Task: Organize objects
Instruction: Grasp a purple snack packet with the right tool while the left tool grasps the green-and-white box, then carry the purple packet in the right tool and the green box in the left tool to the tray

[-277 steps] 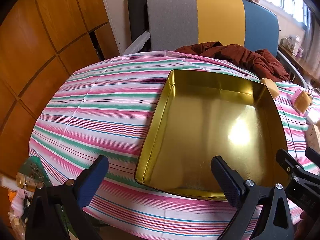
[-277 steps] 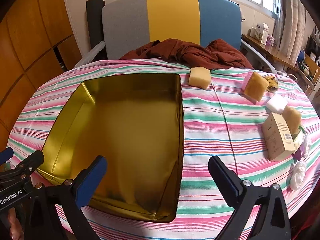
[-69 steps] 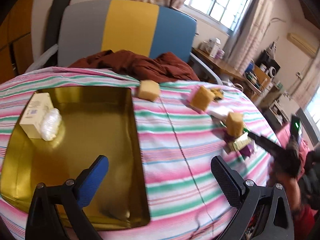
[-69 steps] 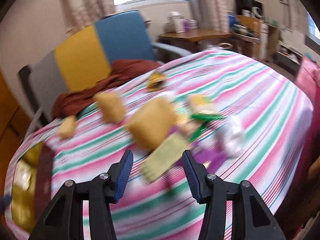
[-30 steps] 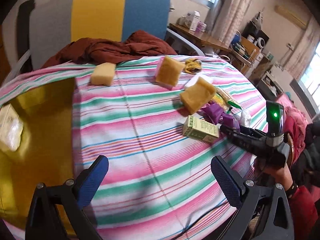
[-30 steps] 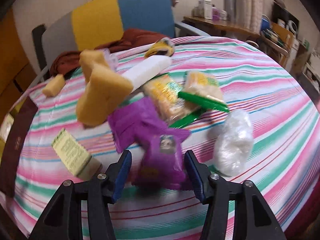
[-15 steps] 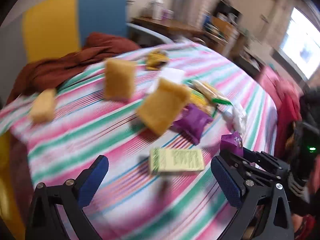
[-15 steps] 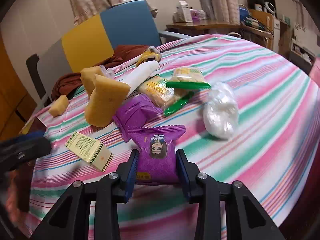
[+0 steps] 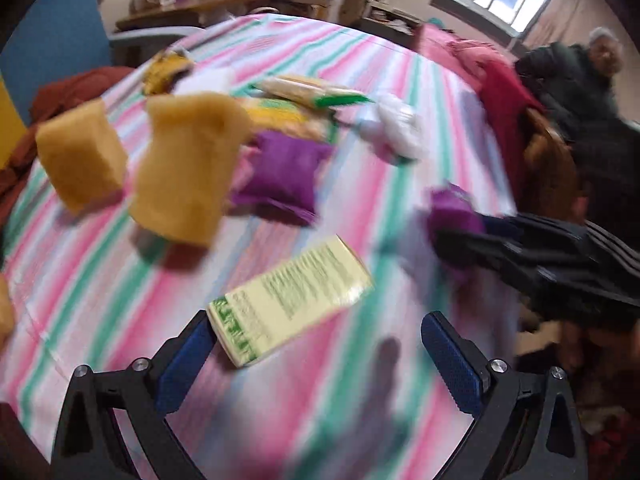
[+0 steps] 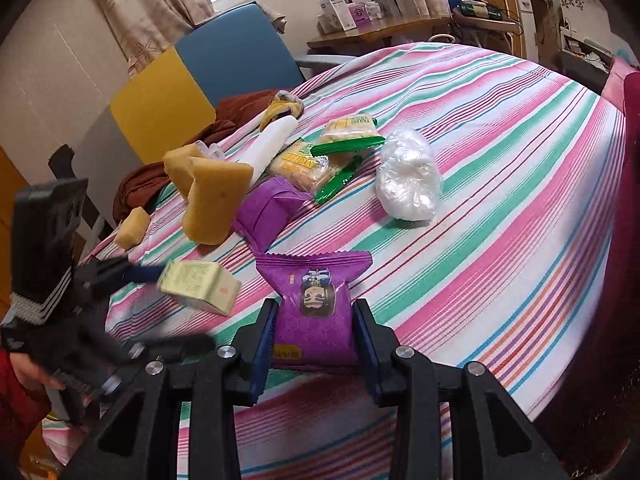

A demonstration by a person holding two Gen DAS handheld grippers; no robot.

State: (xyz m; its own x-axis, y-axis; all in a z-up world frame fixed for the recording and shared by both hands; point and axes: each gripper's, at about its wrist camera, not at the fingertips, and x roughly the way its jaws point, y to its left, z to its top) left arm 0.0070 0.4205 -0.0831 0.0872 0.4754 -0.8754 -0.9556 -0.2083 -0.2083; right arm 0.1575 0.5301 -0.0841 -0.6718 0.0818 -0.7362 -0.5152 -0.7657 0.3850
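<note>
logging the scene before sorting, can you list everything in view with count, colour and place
purple snack packet: 1, between the right gripper's fingers
purple snack packet on cloth: 1, beside the big sponge
sponges: 3, yellow, left part of the table
pale green box: 1, at the left gripper's fingertips
green-edged cracker packs: 2, yellow, mid table
clear plastic bag: 1, whitish, right of the packs
white block: 1, behind the sponges
striped tablecloth: 1, pink, green, white
left hand-held gripper: open
right hand-held gripper: shut on the packet

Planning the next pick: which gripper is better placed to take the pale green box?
Left. The left gripper is open with the pale green box just ahead; the right gripper already holds the purple snack packet.
</note>
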